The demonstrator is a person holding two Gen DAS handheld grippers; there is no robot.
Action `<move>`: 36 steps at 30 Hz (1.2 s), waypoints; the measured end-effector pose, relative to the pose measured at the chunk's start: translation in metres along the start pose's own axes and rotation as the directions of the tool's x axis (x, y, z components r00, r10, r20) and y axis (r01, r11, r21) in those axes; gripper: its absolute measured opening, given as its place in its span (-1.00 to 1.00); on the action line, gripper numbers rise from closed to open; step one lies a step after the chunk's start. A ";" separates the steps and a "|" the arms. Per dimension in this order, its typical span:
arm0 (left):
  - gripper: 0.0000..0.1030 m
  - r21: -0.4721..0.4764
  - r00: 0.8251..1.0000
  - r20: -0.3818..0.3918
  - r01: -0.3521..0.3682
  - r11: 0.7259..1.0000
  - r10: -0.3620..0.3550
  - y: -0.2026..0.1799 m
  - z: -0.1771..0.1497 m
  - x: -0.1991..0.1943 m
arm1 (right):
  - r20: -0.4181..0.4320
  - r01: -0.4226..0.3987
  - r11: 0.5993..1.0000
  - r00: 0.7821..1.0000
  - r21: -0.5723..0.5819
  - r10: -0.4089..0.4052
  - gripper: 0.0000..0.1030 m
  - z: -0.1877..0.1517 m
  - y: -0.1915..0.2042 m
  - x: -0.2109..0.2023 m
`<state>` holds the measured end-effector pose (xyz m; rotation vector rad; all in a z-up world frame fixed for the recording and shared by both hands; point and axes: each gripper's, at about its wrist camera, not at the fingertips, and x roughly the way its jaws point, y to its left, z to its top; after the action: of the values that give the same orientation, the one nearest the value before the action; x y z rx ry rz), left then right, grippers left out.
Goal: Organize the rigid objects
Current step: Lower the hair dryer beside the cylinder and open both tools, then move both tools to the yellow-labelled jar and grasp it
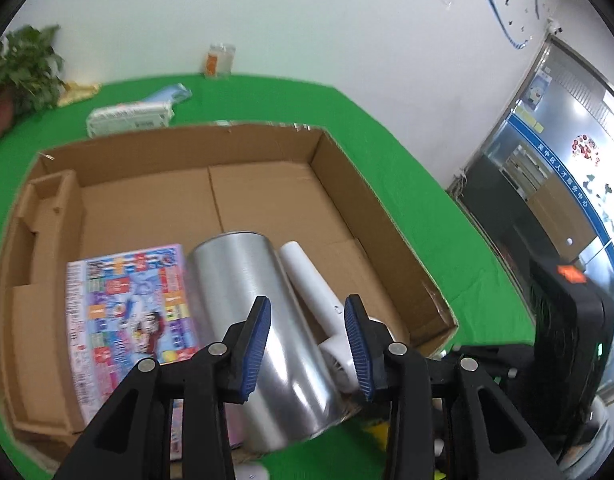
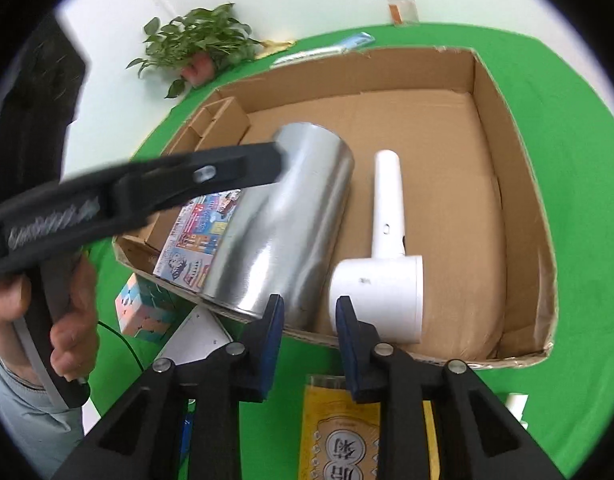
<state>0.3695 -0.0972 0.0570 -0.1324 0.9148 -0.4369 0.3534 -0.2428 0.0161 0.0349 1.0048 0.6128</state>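
Observation:
A shallow cardboard box (image 1: 367, 200) (image 2: 347, 68) lies on the green table. Inside it lie a colourful printed book (image 1: 127, 308) (image 2: 203, 236), a shiny silver can (image 1: 235, 280) (image 2: 283, 216) on its side, and a white hair dryer (image 1: 307, 276) (image 2: 387, 200). My left gripper (image 1: 307, 312) hovers open over the can and the dryer with nothing between its blue pads. In the right wrist view one of its fingers (image 2: 243, 168) reaches to the can's far end, blurred. My right gripper (image 2: 309, 308) stands at the box's near rim, jaws narrowly apart and empty.
A yellow packet (image 2: 339, 432), a pastel cube (image 2: 143, 312) and a white flat item (image 2: 199, 336) lie outside the box's near side. A plant (image 2: 195, 44), a jar (image 1: 219, 60) and white and blue packs (image 1: 127, 118) sit at the back. A black device (image 1: 567, 320) stands on the right.

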 end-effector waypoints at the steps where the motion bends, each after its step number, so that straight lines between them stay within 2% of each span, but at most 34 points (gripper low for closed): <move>1: 0.04 0.000 0.999 0.027 -0.016 1.000 0.016 0.002 -0.006 -0.013 | 0.021 0.040 0.999 0.999 -0.013 -0.040 -0.39 -0.002 0.003 -0.003; 2: 0.17 -0.005 0.998 0.055 -0.038 0.999 0.038 0.003 -0.011 -0.023 | 0.054 0.097 0.995 0.994 -0.027 -0.096 -0.10 -0.003 0.003 -0.006; 4: 0.54 -0.012 0.986 0.132 -0.103 0.995 0.103 0.007 -0.025 -0.046 | 0.094 0.149 0.989 0.984 0.005 -0.148 0.23 0.001 -0.009 -0.009; 5: 0.58 -0.013 0.978 0.165 -0.126 0.992 0.127 0.009 -0.031 -0.056 | 0.079 0.140 0.989 0.987 0.038 -0.143 0.22 0.005 -0.017 -0.006; 6: 0.62 -0.015 0.972 0.186 -0.142 0.990 0.143 0.010 -0.037 -0.064 | 0.059 0.133 0.989 0.989 0.058 -0.137 0.22 0.006 -0.023 -0.002; 7: 0.66 -0.019 0.966 0.204 -0.156 0.988 0.157 0.012 -0.043 -0.071 | 0.040 0.129 0.989 0.990 0.068 -0.132 0.10 0.008 -0.027 0.003; 8: 0.67 -0.027 0.964 0.211 -0.159 0.987 0.161 0.014 -0.049 -0.076 | 0.022 0.122 0.990 0.992 0.070 -0.124 -0.26 0.009 -0.031 0.005; 9: 0.67 -0.035 0.964 0.209 -0.158 0.987 0.162 0.016 -0.053 -0.078 | -0.007 0.113 0.991 0.994 0.068 -0.112 -0.45 0.010 -0.032 0.012; 13: 0.67 -0.053 0.967 0.189 -0.166 0.985 0.173 0.021 -0.072 -0.086 | -0.037 0.065 0.995 0.997 0.076 -0.063 -0.50 0.006 -0.028 0.014; 19: 0.67 -0.053 0.962 0.210 -0.169 0.984 0.176 0.018 -0.092 -0.093 | -0.035 0.073 0.995 0.997 0.069 -0.070 -0.47 -0.002 -0.025 0.007; 21: 0.76 -0.038 0.956 0.213 -0.196 0.980 0.199 0.014 -0.097 -0.094 | 0.004 0.101 0.993 0.995 0.063 -0.102 -0.34 -0.005 -0.020 -0.002; 22: 0.89 -0.034 0.952 0.217 -0.212 0.977 0.214 0.012 -0.096 -0.092 | 0.026 0.123 0.991 0.992 0.057 -0.124 -0.04 -0.007 -0.017 -0.006; 23: 0.94 -0.030 0.943 0.230 -0.239 0.971 0.240 0.009 -0.099 -0.094 | 0.060 0.144 0.988 0.987 0.047 -0.147 0.45 -0.010 -0.012 -0.013; 24: 0.98 -0.032 0.930 0.251 -0.268 0.963 0.267 0.007 -0.103 -0.098 | 0.119 0.176 0.984 0.977 0.036 -0.179 0.64 -0.018 -0.005 -0.025; 26: 0.99 -0.047 0.913 0.272 -0.302 0.952 0.303 0.007 -0.108 -0.101 | 0.191 0.225 0.974 0.956 0.017 -0.224 0.72 -0.033 0.007 -0.040; 30: 0.98 -0.091 0.911 0.274 -0.294 0.952 0.307 0.009 -0.126 -0.108 | 0.278 0.268 0.962 0.929 -0.050 -0.244 0.72 -0.071 0.033 -0.055; 31: 0.93 -0.093 0.911 0.279 -0.290 0.953 0.304 0.008 -0.131 -0.110 | 0.305 0.274 0.960 0.920 -0.058 -0.245 0.72 -0.080 0.037 -0.059; 32: 0.76 -0.092 0.909 0.279 -0.296 0.951 0.310 0.006 -0.136 -0.112 | 0.330 0.277 0.959 0.913 -0.062 -0.242 0.71 -0.089 0.041 -0.063; 33: -0.03 -0.088 0.908 0.272 -0.308 0.947 0.320 0.005 -0.139 -0.112 | 0.353 0.269 0.961 0.907 -0.065 -0.231 0.66 -0.097 0.043 -0.067; 34: -0.92 -0.079 0.915 0.245 -0.311 0.947 0.321 0.004 -0.143 -0.110 | 0.366 0.265 0.962 0.903 -0.062 -0.225 0.29 -0.102 0.044 -0.071; 35: -1.00 -0.088 0.925 0.210 -0.305 0.948 0.317 0.004 -0.145 -0.106 | 0.366 0.266 0.962 0.902 -0.059 -0.228 -0.09 -0.105 0.044 -0.072; 36: -0.98 -0.104 0.927 0.194 -0.307 0.946 0.322 0.005 -0.148 -0.105 | 0.359 0.270 0.961 0.904 -0.052 -0.235 -0.13 -0.107 0.044 -0.073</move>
<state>0.1985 -0.0379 0.0428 -0.0921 0.7275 -0.0877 0.2194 -0.2693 0.0274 -0.0733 0.6176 0.3984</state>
